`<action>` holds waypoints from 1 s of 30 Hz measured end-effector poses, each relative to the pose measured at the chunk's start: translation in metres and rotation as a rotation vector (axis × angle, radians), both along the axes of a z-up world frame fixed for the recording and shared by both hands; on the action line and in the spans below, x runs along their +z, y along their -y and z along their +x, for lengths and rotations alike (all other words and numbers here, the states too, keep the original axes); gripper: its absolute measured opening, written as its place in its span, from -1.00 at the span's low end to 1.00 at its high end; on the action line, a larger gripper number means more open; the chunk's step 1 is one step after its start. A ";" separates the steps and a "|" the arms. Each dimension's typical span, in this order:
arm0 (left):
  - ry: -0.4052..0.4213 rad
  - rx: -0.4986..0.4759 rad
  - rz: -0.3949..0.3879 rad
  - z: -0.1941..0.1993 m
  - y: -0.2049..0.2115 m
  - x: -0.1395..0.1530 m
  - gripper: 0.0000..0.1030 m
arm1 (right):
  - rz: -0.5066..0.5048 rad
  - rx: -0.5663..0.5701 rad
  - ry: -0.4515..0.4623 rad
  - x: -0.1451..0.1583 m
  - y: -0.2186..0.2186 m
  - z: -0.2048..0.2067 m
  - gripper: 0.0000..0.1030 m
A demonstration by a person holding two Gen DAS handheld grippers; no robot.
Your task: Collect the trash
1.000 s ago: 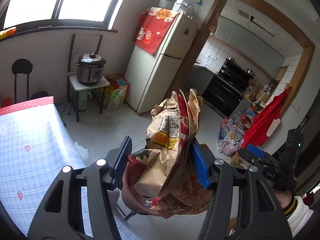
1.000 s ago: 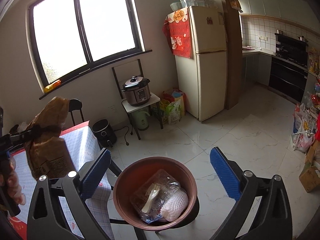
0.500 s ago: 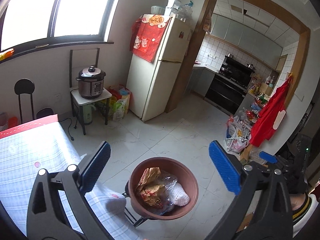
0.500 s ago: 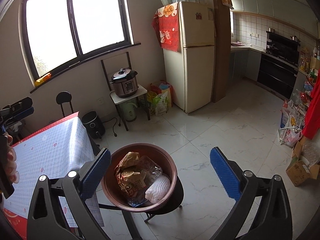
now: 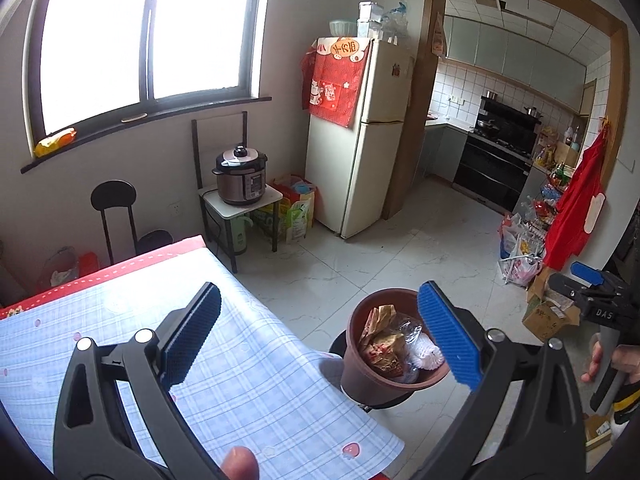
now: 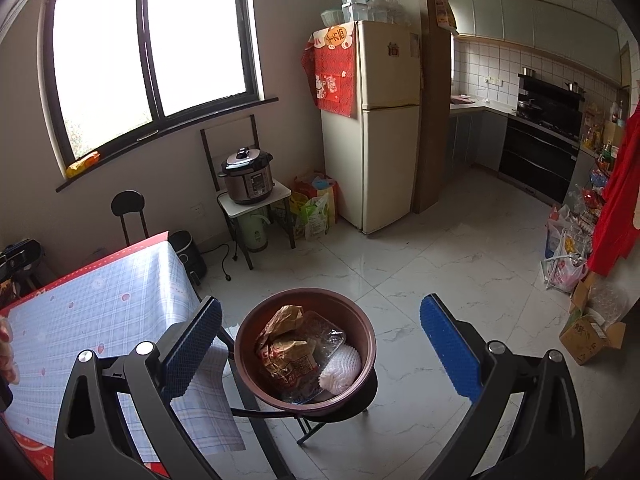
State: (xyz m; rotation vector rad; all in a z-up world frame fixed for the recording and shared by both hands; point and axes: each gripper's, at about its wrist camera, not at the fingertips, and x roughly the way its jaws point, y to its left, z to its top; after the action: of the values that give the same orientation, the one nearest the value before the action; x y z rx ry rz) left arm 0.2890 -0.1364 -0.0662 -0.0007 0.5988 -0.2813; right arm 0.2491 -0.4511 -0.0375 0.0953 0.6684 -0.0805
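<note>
The lower part of the brown bin (image 5: 362, 364) is cut off in the left wrist view by the blue pad of the left gripper (image 5: 318, 336), and the stool (image 6: 362, 394) beneath it is seen only as a dark rim with folding legs. The printing on the crumpled paper bag (image 6: 286, 348) is too small to be read, and the clear plastic wrapper (image 6: 326, 334) beside it is hard to separate from the white foam net (image 6: 340, 366). The bag lies inside the bin, against its window-side wall, just off the corner of the table (image 5: 256, 376) covered with a checked cloth. The left gripper is held released and empty above the table's edge, with the bin to the right of its centre line. The right gripper (image 6: 320, 348) is likewise spread wide and empty, the bin being framed between its fingers and below them. One second earlier the bag was clamped in the left gripper above the bin; it has since been dropped in, and the left gripper has been drawn back over the table.
</note>
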 end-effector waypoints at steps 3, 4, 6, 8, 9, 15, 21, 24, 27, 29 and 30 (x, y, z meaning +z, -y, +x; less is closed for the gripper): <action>0.012 -0.009 0.004 -0.015 -0.015 0.011 0.89 | -0.016 -0.022 0.002 0.012 -0.017 -0.017 0.90; 0.023 -0.016 0.012 -0.021 -0.019 0.014 0.89 | -0.019 -0.027 0.003 0.016 -0.023 -0.023 0.90; 0.047 -0.029 0.030 -0.033 -0.024 0.019 0.89 | -0.024 -0.039 0.012 0.023 -0.033 -0.035 0.90; 0.065 -0.030 0.045 -0.045 -0.030 0.022 0.89 | -0.033 -0.047 0.020 0.029 -0.044 -0.047 0.90; 0.071 -0.035 0.046 -0.050 -0.032 0.024 0.89 | -0.037 -0.050 0.024 0.031 -0.048 -0.053 0.90; 0.074 -0.076 0.023 -0.074 -0.047 0.028 0.89 | -0.055 -0.078 0.032 0.039 -0.071 -0.073 0.90; 0.071 -0.093 0.012 -0.082 -0.055 0.030 0.89 | -0.065 -0.092 0.041 0.045 -0.085 -0.089 0.90; 0.074 -0.103 0.008 -0.084 -0.058 0.030 0.89 | -0.071 -0.097 0.049 0.048 -0.090 -0.094 0.90; 0.082 -0.109 0.012 -0.087 -0.057 0.031 0.89 | -0.073 -0.101 0.056 0.051 -0.091 -0.097 0.90; 0.086 -0.114 0.010 -0.086 -0.057 0.032 0.89 | -0.074 -0.103 0.057 0.051 -0.091 -0.098 0.90; 0.087 -0.115 0.009 -0.086 -0.057 0.033 0.89 | -0.074 -0.105 0.058 0.051 -0.092 -0.099 0.90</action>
State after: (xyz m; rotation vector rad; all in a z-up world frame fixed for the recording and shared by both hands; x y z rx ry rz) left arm 0.2033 -0.0792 -0.0329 0.0540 0.5148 -0.3885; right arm 0.1506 -0.3595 0.0138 0.0609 0.6017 -0.2023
